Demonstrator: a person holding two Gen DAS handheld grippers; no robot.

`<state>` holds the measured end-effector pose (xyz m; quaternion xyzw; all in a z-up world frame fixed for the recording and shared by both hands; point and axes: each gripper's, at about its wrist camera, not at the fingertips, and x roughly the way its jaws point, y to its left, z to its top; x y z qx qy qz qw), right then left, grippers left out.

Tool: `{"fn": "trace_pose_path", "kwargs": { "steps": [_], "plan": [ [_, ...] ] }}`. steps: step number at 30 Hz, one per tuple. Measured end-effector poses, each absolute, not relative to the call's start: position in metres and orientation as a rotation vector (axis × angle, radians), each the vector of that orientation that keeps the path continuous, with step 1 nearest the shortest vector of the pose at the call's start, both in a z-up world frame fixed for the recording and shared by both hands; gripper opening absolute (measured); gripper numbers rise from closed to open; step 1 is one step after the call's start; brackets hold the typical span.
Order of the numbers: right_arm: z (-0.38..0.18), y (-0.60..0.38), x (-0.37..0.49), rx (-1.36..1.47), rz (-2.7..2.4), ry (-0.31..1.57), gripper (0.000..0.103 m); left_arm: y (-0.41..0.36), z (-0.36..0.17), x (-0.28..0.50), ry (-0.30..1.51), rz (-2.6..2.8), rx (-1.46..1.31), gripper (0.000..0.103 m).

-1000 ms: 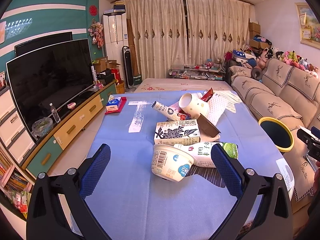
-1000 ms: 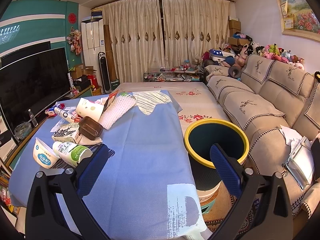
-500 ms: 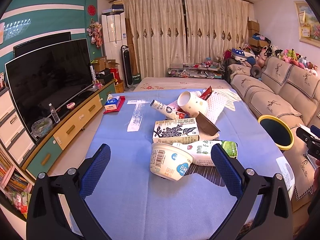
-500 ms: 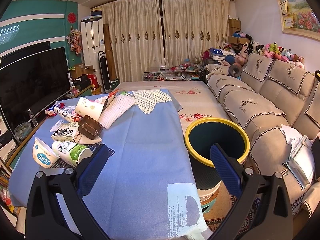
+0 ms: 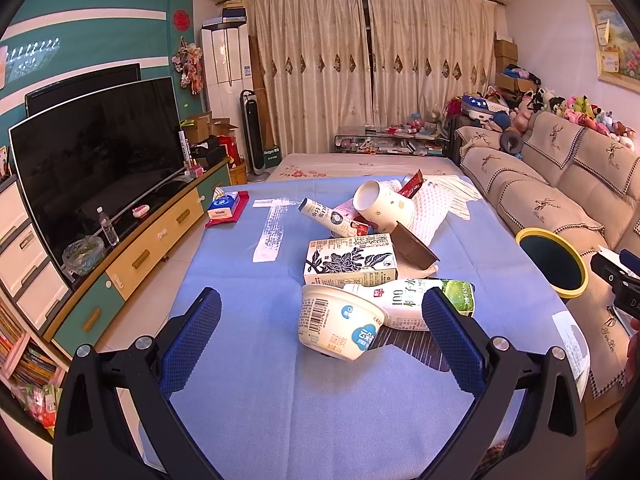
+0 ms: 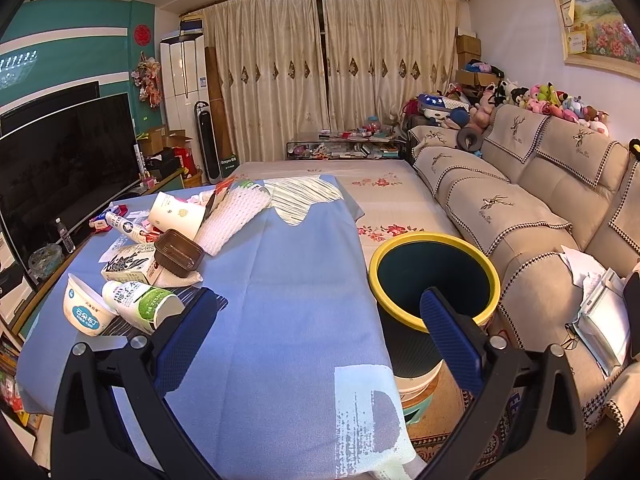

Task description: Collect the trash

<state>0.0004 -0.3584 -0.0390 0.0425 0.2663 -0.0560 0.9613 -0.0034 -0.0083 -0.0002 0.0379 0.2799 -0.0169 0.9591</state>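
Left gripper (image 5: pixel 320 322) wide open, holding nothing, now a bit nearer the cup (image 5: pixel 338 322) at 12 o'clock, so likely the first grab. Right gripper (image 6: pixel 320 320) wide open, empty; bin (image 6: pixel 434 280) at 1 o'clock, trash pile at 10.

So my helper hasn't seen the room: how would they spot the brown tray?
Start at the blue tablecloth and find the trash pile on its television side. The brown tray is the small dark plastic tub propped against the flower-printed carton, the pile's only brown, empty rectangular container.
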Motion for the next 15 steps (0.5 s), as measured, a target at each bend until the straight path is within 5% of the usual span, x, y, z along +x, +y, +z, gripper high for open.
{"fn": "trace_pose_path", "kwargs": {
  "steps": [15],
  "plan": [
    [-0.0403,-0.3589,0.0011,0.087,-0.114,0.541,0.097,-0.0082,-0.0004,-0.0033,0.569,-0.035,0.078,0.099]
  ]
}}
